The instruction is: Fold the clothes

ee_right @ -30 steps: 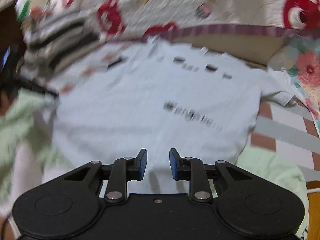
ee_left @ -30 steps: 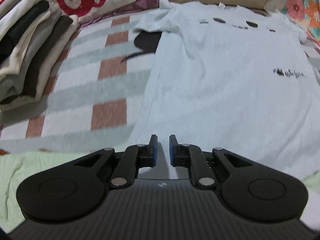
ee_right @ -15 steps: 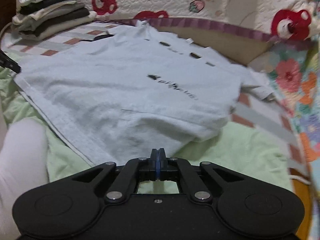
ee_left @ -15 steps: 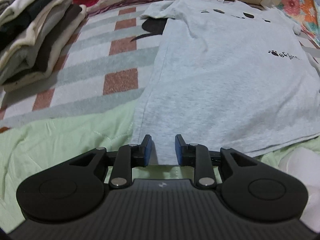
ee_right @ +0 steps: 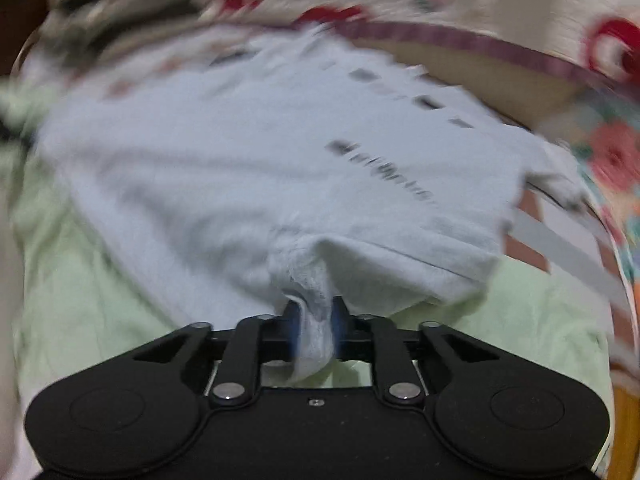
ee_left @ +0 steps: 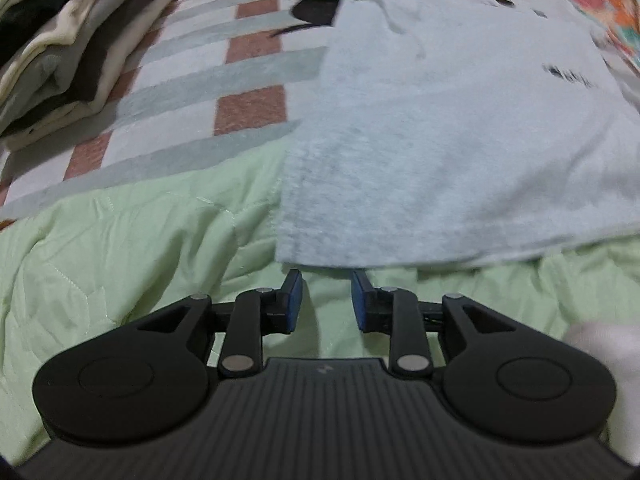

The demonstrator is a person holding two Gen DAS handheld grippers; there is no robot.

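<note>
A light grey T-shirt (ee_left: 440,120) with small black print lies spread flat on the bed, its hem towards me. My left gripper (ee_left: 326,280) is open and empty, its fingertips just short of the hem near the shirt's left bottom corner. My right gripper (ee_right: 314,312) is shut on a bunched fold of the T-shirt (ee_right: 280,168) hem, which lifts the cloth slightly off the bed. The right wrist view is blurred by motion.
A light green quilt (ee_left: 140,240) lies under the hem. A striped and checked blanket (ee_left: 224,80) lies to the left. A stack of folded clothes (ee_left: 60,40) sits at the far left. A bear-print quilt (ee_right: 480,0) runs along the back.
My right gripper has taken hold of the shirt hem and raised it. My left gripper has opened wider and drawn back off the shirt to just before the hem.
</note>
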